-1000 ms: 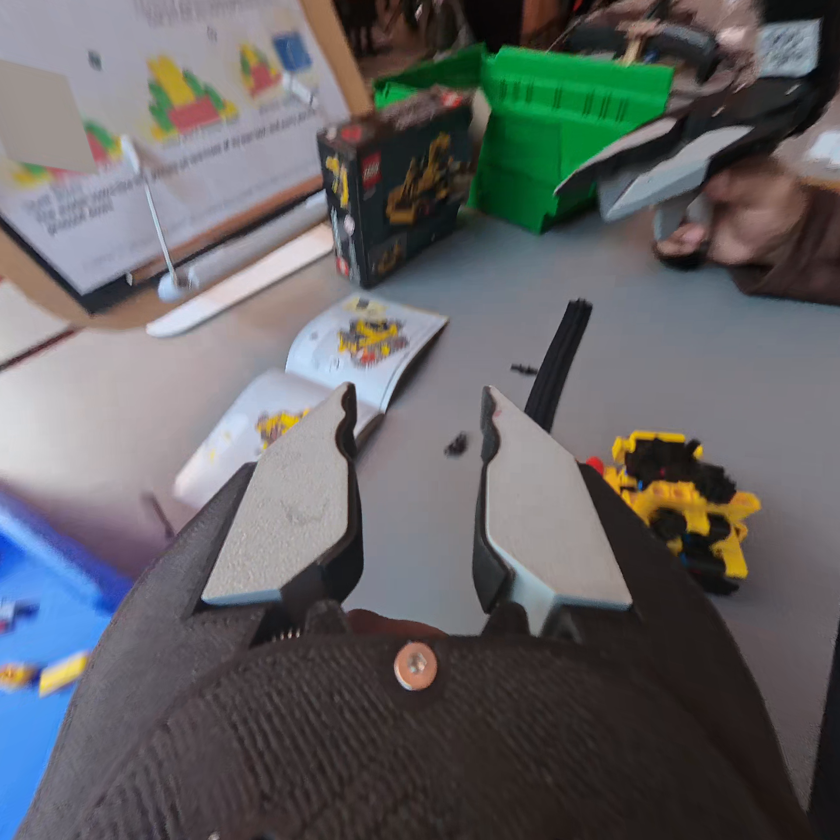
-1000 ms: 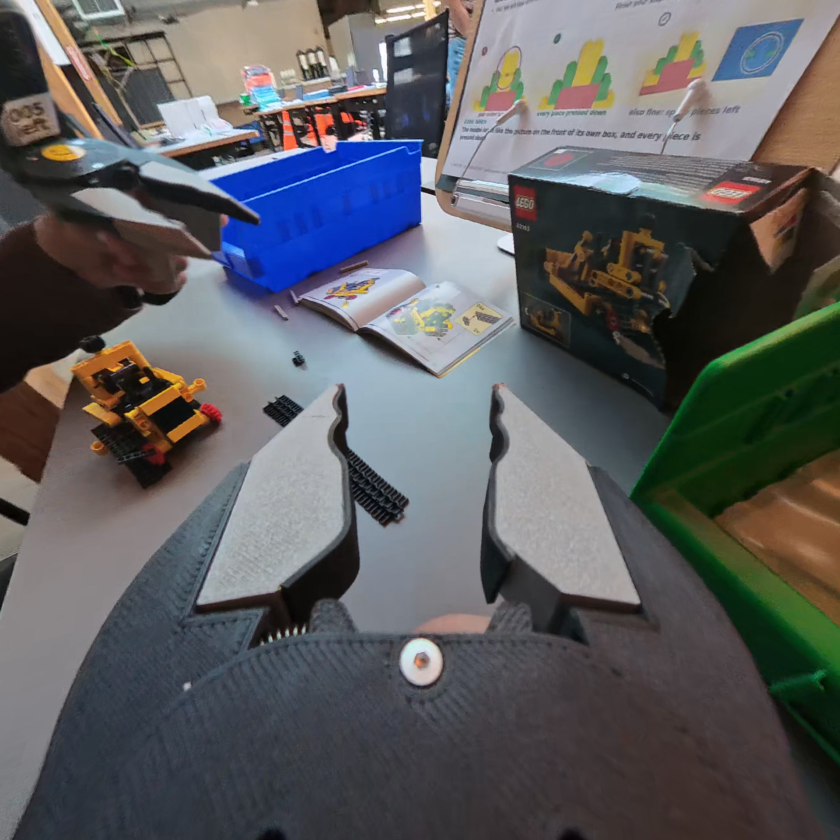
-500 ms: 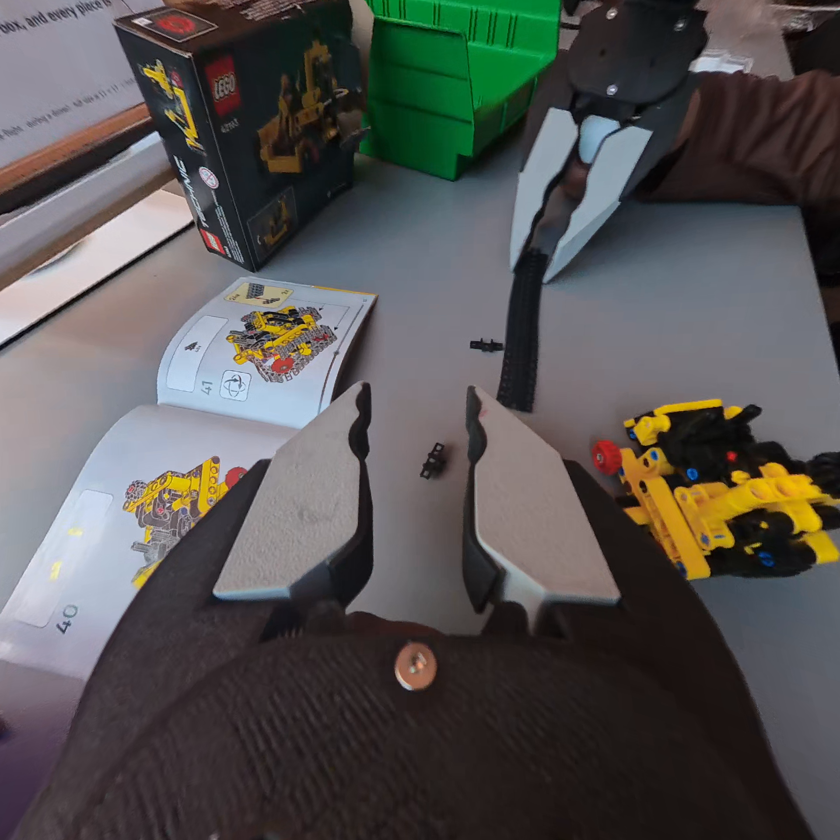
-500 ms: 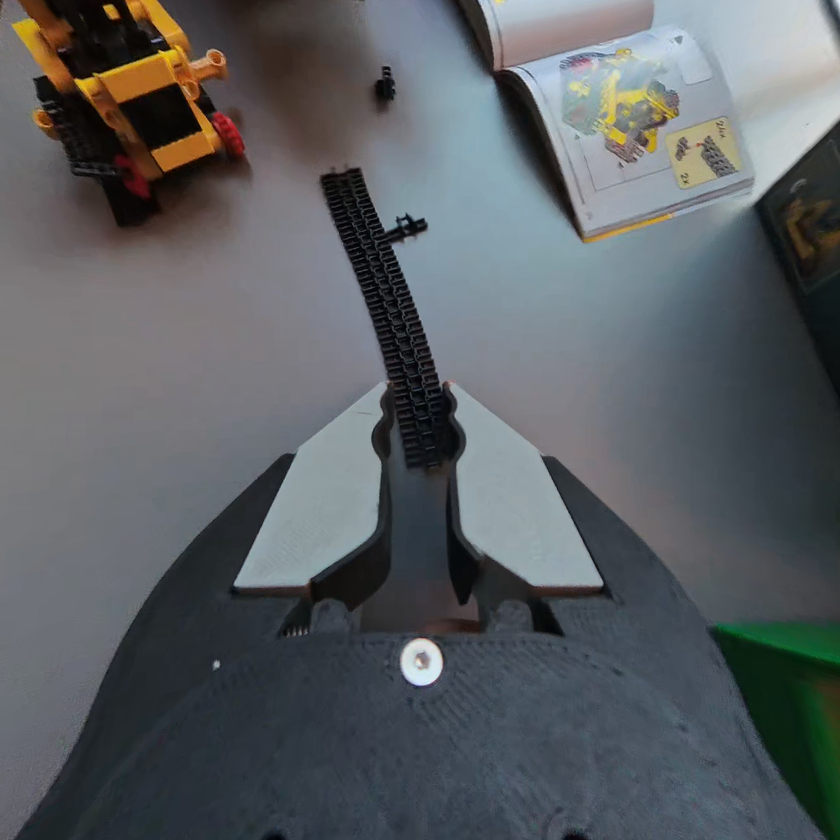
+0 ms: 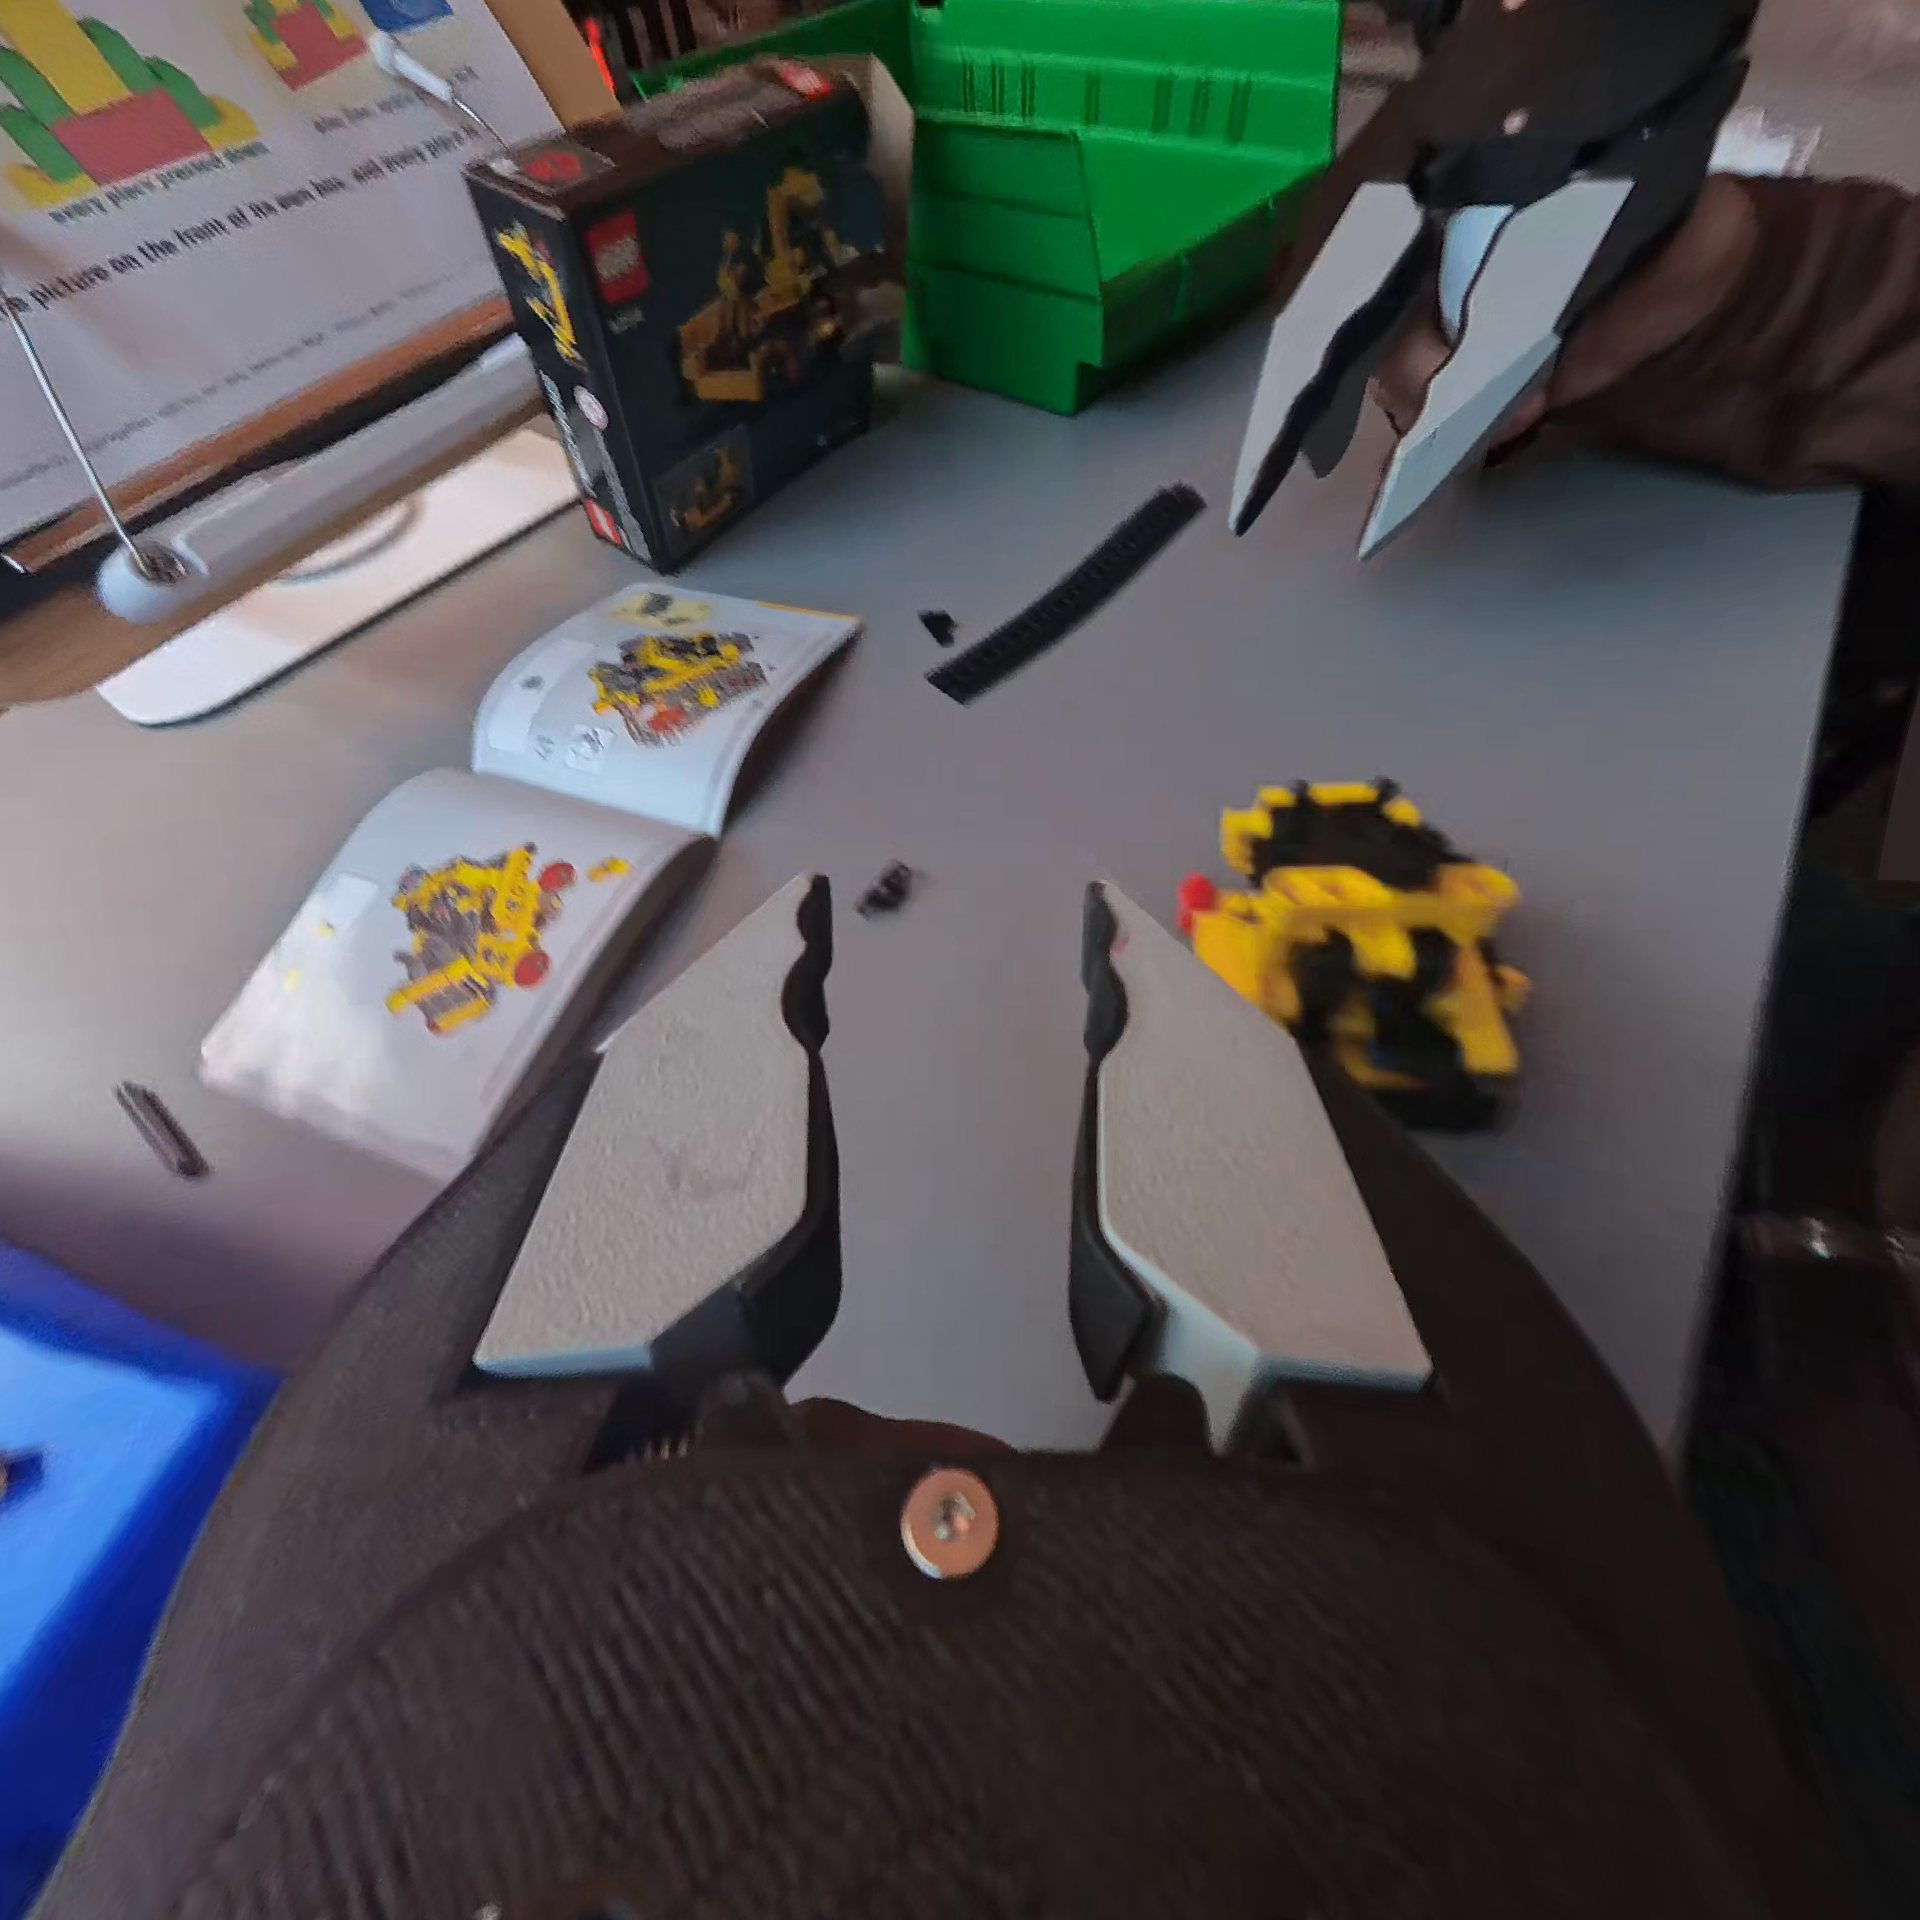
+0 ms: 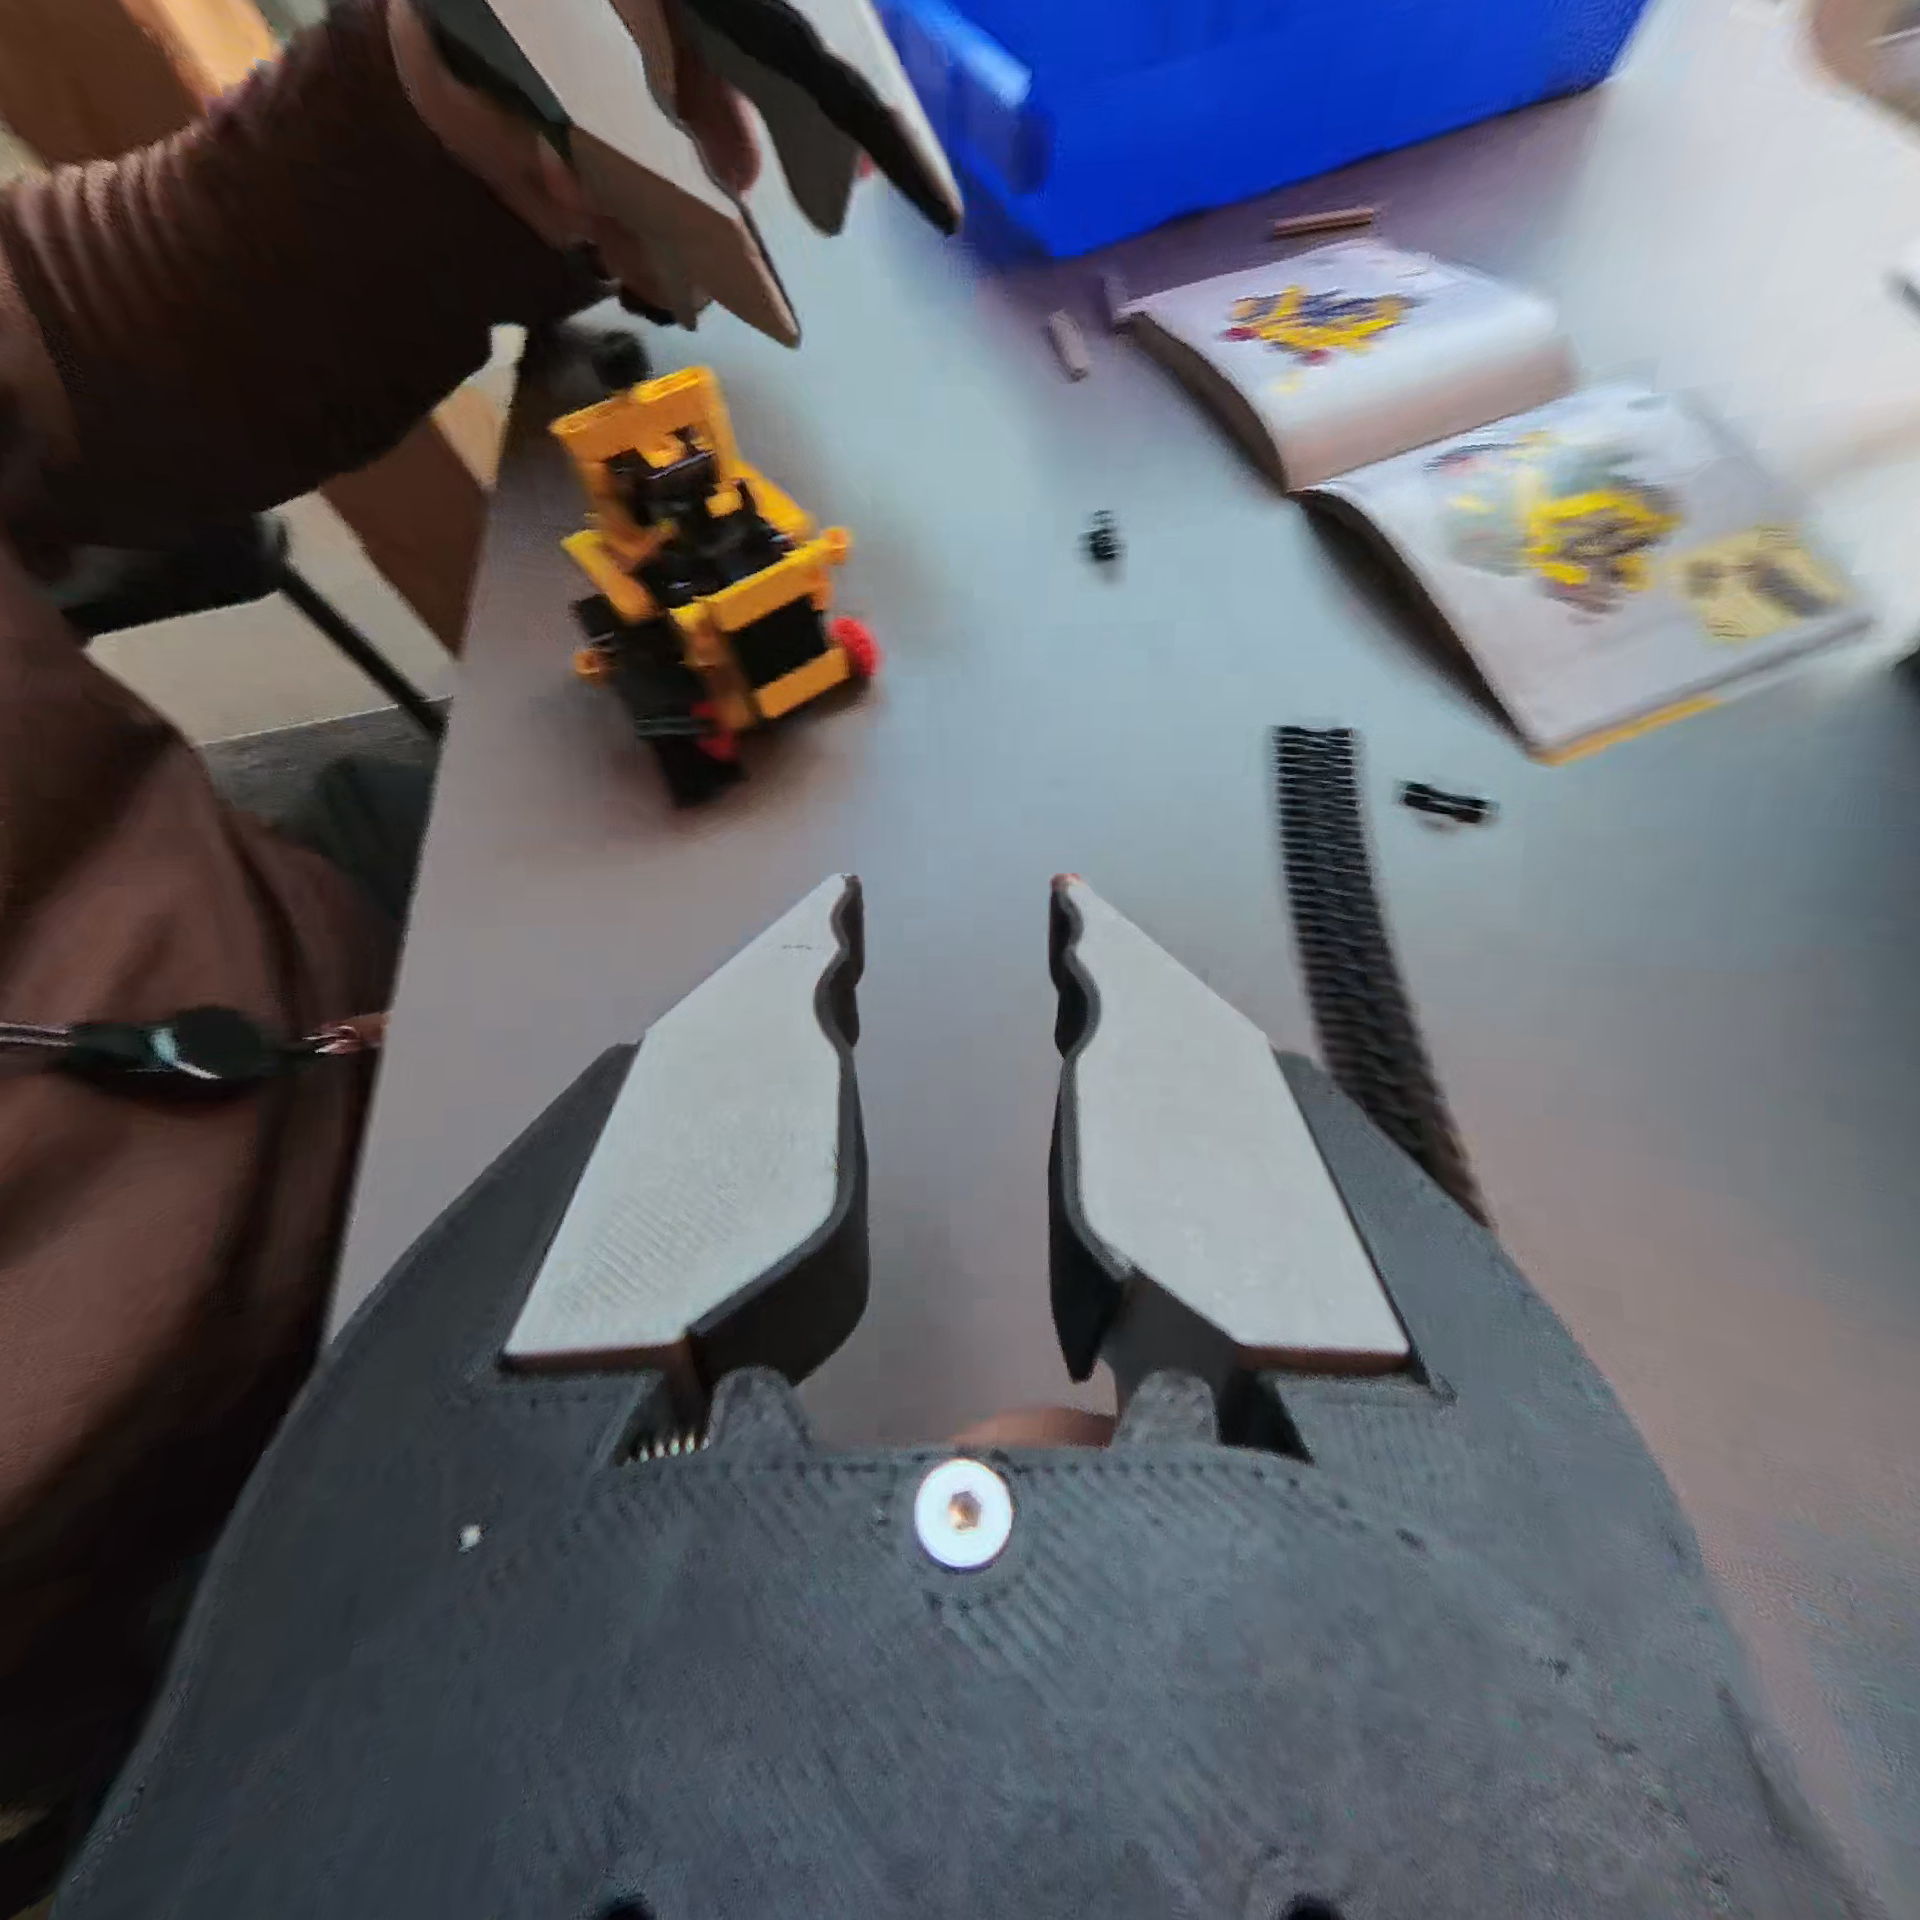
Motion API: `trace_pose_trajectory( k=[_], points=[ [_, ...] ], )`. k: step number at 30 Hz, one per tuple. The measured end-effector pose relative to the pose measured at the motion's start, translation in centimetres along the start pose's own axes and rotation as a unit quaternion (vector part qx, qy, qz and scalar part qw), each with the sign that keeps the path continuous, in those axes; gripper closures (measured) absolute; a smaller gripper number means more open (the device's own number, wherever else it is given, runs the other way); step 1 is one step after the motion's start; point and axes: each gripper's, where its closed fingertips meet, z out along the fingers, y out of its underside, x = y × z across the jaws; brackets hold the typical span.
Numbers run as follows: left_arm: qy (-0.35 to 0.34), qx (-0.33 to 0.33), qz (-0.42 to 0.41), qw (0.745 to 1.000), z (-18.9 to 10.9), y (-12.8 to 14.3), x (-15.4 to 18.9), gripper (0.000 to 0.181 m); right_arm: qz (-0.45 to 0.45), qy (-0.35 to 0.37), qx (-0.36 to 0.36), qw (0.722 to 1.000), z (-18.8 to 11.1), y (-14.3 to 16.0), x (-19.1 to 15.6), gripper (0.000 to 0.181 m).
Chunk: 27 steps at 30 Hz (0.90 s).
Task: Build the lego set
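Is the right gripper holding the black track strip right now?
No, the right gripper is open and empty; the black track strip lies on the table beside it.

Matt grey table (image 5: 1455, 665), glossy paper booklet (image 5: 436, 935), ribbed plastic track (image 6: 1340, 935)

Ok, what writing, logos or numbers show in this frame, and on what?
I don't copy out writing, so here is what carries it.
Black set box: a red brand logo and small print on its faces.
Poster behind it: printed lines under coloured brick pictures, smeared by motion.
Open instruction booklet: pictures only; any numbers are too blurred to read.
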Motion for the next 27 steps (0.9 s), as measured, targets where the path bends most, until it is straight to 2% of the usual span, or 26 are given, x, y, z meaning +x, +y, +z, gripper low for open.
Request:
trace_pose_trajectory(
  k=[4,8,13,19,21,27],
  points=[
    [0.020,-0.060,0.031,0.998,-2.2,1.3,5.4,0.132,-0.009,-0.062,-0.064,0.996,4.2,1.2,-5.2,0.154],
    [0.032,-0.082,0.006,0.996,-2.6,2.1,8.8,0.129,0.006,-0.086,-0.079,0.993,6.2,0.7,-7.0,0.152],
    [0.010,-0.101,-0.024,0.994,-0.9,3.9,9.4,0.124,0.021,-0.103,-0.074,0.992,7.1,-0.1,-7.5,0.150],
    [-0.003,-0.110,-0.006,0.994,0.1,4.7,9.2,0.137,0.015,-0.100,-0.058,0.993,7.3,-0.7,-7.6,0.164],
    [0.013,-0.111,-0.016,0.994,0.2,4.7,9.4,0.145,0.007,-0.103,-0.054,0.993,7.2,-0.8,-7.8,0.164],
    [0.046,-0.106,-0.038,0.993,0.2,4.6,9.6,0.152,-0.037,-0.089,-0.028,0.995,7.0,-1.5,-7.9,0.165]
  ],
)
